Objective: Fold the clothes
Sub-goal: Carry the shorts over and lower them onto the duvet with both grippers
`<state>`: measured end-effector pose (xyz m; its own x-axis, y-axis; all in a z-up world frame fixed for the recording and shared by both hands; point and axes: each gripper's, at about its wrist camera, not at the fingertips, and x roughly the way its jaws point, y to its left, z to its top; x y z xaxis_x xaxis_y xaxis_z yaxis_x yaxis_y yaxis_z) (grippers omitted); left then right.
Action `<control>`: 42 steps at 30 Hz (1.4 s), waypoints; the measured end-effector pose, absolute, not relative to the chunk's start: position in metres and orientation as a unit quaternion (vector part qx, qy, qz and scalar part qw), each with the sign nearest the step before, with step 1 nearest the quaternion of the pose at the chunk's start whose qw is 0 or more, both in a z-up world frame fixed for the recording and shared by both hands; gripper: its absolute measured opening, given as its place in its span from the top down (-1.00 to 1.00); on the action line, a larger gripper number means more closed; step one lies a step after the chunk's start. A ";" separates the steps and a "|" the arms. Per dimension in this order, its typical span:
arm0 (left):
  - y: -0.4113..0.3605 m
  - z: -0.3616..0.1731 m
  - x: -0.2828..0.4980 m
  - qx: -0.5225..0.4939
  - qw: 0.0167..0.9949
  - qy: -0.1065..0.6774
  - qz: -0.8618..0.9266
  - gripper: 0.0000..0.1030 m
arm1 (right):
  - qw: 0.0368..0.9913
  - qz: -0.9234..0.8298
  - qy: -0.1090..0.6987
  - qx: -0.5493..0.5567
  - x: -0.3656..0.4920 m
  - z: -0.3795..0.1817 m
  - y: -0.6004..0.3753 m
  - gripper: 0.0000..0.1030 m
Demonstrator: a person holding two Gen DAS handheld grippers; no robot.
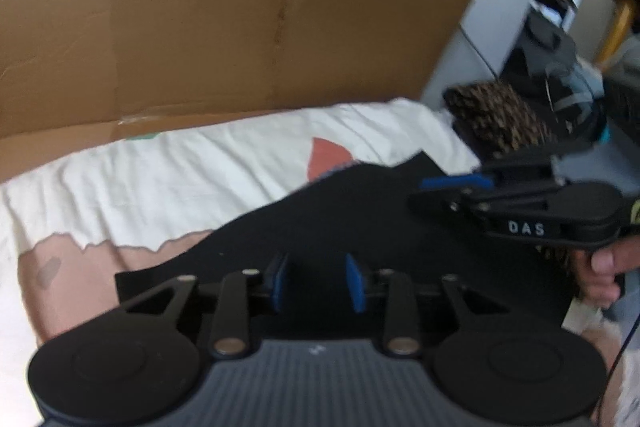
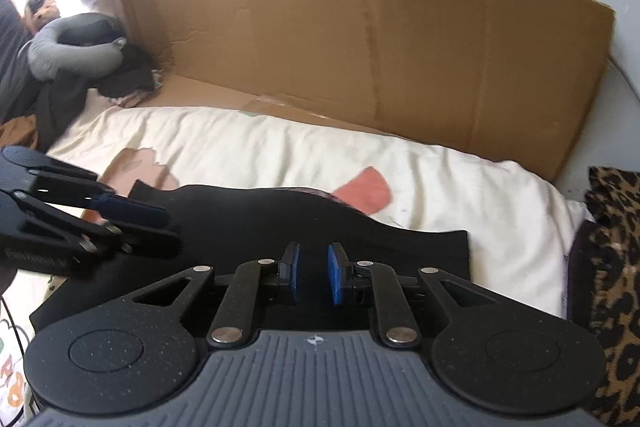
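Black garment [image 1: 360,227] flat on bed beneath both parted, empty tools.

Garment [image 2: 304,227] on sheet [image 2: 280,147], before cardboard [image 2: 360,47]

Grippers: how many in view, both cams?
2. The left gripper sits over the near edge of the black garment; the right gripper is beside it over the same cloth. Neither holds anything.
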<state>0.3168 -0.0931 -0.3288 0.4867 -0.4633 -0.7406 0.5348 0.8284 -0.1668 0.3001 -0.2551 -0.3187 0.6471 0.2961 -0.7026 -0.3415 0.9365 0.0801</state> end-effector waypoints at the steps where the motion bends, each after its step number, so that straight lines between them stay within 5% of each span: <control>1: -0.095 -0.332 0.317 0.049 0.860 0.417 -0.290 0.35 | 0.907 0.179 0.380 -0.034 0.299 -0.320 -0.251 0.69; 4: -0.097 -0.342 0.320 0.051 0.856 0.426 -0.290 0.33 | 0.904 0.180 0.383 -0.057 0.297 -0.332 -0.244 0.68; 8: -0.100 -0.356 0.324 0.052 0.851 0.434 -0.290 0.32 | 0.899 0.162 0.403 -0.060 0.303 -0.348 -0.248 0.40; 42: -0.094 -0.366 0.347 0.043 0.862 0.422 -0.277 0.25 | 0.898 0.174 0.401 -0.054 0.344 -0.351 -0.247 0.21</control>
